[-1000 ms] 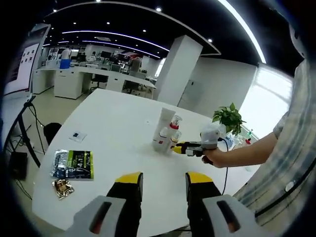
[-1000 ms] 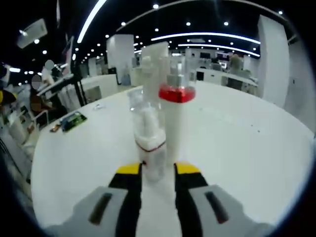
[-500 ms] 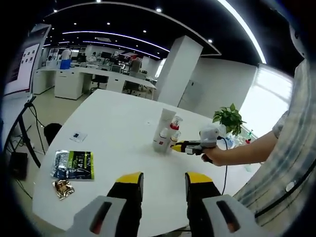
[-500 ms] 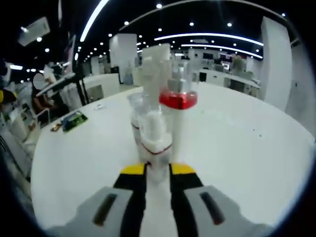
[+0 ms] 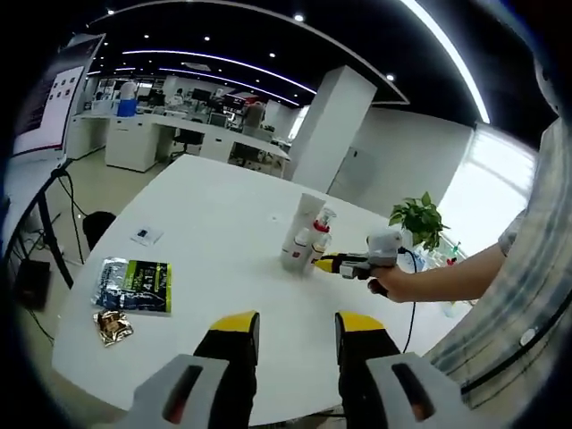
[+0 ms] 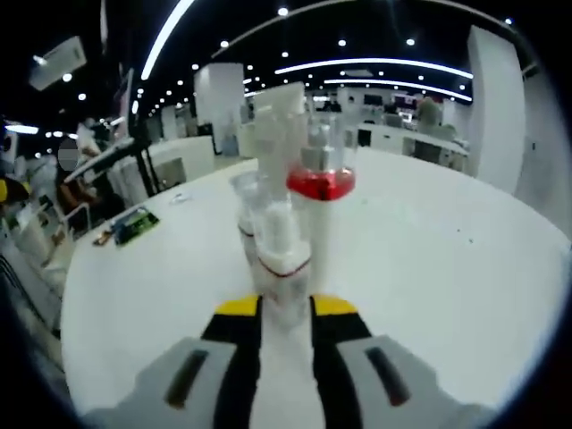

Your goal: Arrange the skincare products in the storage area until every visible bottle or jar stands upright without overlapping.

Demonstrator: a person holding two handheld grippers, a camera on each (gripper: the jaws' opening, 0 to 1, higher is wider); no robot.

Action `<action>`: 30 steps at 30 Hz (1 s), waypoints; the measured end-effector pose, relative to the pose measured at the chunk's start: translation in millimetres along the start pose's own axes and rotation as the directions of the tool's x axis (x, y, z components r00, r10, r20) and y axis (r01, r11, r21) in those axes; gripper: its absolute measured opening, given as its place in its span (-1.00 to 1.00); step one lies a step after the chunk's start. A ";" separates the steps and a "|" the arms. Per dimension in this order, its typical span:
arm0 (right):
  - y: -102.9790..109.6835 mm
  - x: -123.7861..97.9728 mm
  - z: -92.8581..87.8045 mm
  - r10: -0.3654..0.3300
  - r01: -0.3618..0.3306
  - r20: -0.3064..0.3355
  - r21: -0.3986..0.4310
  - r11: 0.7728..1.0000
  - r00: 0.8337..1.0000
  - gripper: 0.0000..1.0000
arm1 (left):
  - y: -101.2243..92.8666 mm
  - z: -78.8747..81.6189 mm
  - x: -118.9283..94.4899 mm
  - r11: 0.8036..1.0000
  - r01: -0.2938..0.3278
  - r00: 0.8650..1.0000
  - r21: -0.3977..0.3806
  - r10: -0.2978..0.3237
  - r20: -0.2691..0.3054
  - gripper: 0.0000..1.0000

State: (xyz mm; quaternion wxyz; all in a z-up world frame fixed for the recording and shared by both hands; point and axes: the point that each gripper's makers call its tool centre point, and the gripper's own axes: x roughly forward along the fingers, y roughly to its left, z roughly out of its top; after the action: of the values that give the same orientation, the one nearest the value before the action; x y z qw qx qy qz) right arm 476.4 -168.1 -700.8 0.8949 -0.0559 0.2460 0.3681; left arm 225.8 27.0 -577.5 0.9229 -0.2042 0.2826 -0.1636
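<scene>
Clear plastic small bottle with white contents (image 6: pixel 275 250), upright mid-table beside the red-collared white spray bottle (image 6: pixel 320 210), looks light, smooth, tippy; right gripper (image 6: pixel 284 308) pinches its base. Left gripper (image 5: pixel 292 323) hangs spread near the white round table (image 5: pixel 214 214) edge.

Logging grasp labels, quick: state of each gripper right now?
Left gripper: open, holding nothing, hovering above the table.
Right gripper: shut on the small clear-capped bottle, upright.

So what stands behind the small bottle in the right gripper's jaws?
Behind the small clear bottle stand a red-collared spray bottle, a tall white tube and another small clear-capped bottle. Their bases and lower labels are covered by it.
</scene>
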 end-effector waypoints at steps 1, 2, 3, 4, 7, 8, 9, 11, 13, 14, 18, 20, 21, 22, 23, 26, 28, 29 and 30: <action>4.8 -4.9 1.1 0.008 -0.008 0.010 0.069 0.998 1.000 -0.56 | 4.3 -2.3 1.0 1.000 -0.007 1.000 -0.030 0.007 -0.006 -0.30; 6.4 -6.2 1.7 0.012 -0.013 0.013 0.082 0.997 1.000 -0.50 | 7.8 -3.7 1.7 0.999 -0.015 1.000 -0.048 0.014 -0.011 -0.30; 10.5 -9.7 2.8 0.020 -0.022 0.015 0.099 0.995 1.000 -0.47 | 11.8 -3.7 2.1 0.998 -0.023 1.000 -0.059 0.023 -0.010 -0.30; 14.3 -14.5 5.0 0.018 -0.022 0.033 0.109 0.994 0.999 -0.45 | 19.5 -5.1 2.9 0.995 -0.050 0.999 -0.085 0.049 -0.017 -0.28; 27.6 -27.9 5.0 0.027 -0.033 0.050 0.117 0.993 0.998 -0.45 | 46.7 -15.4 5.2 0.985 -0.145 0.986 -0.092 0.137 -0.093 -0.24; 30.3 -30.8 4.4 0.025 -0.031 0.048 0.120 0.992 0.999 -0.45 | 52.1 -16.6 5.9 0.984 -0.159 0.983 -0.079 0.150 -0.108 -0.22; 33.6 -35.3 3.2 0.021 -0.028 0.049 0.133 0.991 0.999 -0.44 | 57.8 -15.5 8.7 0.986 -0.154 0.983 -0.062 0.146 -0.112 -0.20; 39.1 -41.9 0.5 0.021 -0.028 0.048 0.148 0.989 0.999 -0.44 | 66.1 -12.9 11.5 0.987 -0.158 0.981 -0.034 0.153 -0.117 -0.08; 43.0 -47.6 -1.3 0.017 -0.023 0.046 0.153 0.988 0.999 -0.44 | 77.9 -10.1 14.2 0.987 -0.158 0.977 0.026 0.160 -0.143 -0.02; 46.3 -52.0 -1.8 0.016 -0.023 0.047 0.159 0.987 0.999 -0.44 | 81.6 -8.0 15.6 0.987 -0.155 0.976 0.032 0.158 -0.147 -0.01; 52.0 -61.7 -4.8 0.013 -0.020 0.044 0.163 0.987 0.999 -0.44 | 102.2 2.4 22.4 0.985 -0.130 0.972 0.109 0.149 -0.183 0.10; 57.3 -68.8 -4.9 0.012 -0.018 0.042 0.162 0.987 0.999 -0.43 | 115.8 8.7 26.9 0.975 -0.104 0.964 0.198 0.148 -0.221 0.12; 60.0 -70.9 -5.1 0.016 -0.021 0.037 0.159 0.987 0.999 -0.41 | 120.4 9.2 28.8 0.970 -0.089 0.960 0.226 0.144 -0.241 0.13; 62.5 -73.3 -5.2 0.017 -0.021 0.032 0.153 0.988 0.999 -0.40 | 125.9 10.1 30.6 0.963 -0.078 0.955 0.256 0.146 -0.260 0.13; 66.1 -77.9 -4.2 0.017 -0.022 0.035 0.151 0.988 0.999 -0.40 | 131.9 12.7 33.8 0.950 -0.057 0.947 0.308 0.149 -0.283 0.16; 78.3 -89.3 1.3 0.023 -0.032 0.053 0.162 0.986 0.998 -0.35 | 144.4 16.7 42.8 0.921 0.003 0.926 0.389 0.145 -0.350 0.27; 88.0 -96.4 6.3 0.025 -0.038 0.073 0.191 0.981 0.997 -0.31 | 151.4 22.7 50.1 0.895 0.046 0.914 0.444 0.141 -0.379 0.31; 93.7 -100.1 10.6 0.021 -0.042 0.093 0.226 0.973 0.995 -0.28 | 156.1 25.6 54.0 0.878 0.071 0.906 0.473 0.141 -0.399 0.33; 97.6 -102.6 11.9 0.022 -0.045 0.096 0.238 0.970 0.995 -0.24 | 160.4 27.9 57.1 0.862 0.086 0.901 0.499 0.147 -0.409 0.36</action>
State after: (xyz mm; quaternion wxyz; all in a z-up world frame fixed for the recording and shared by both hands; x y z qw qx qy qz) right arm 351.8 -159.0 -633.1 0.8992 0.0740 0.2480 0.3528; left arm 317.0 149.5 -657.6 0.8599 0.0909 0.4310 -0.2582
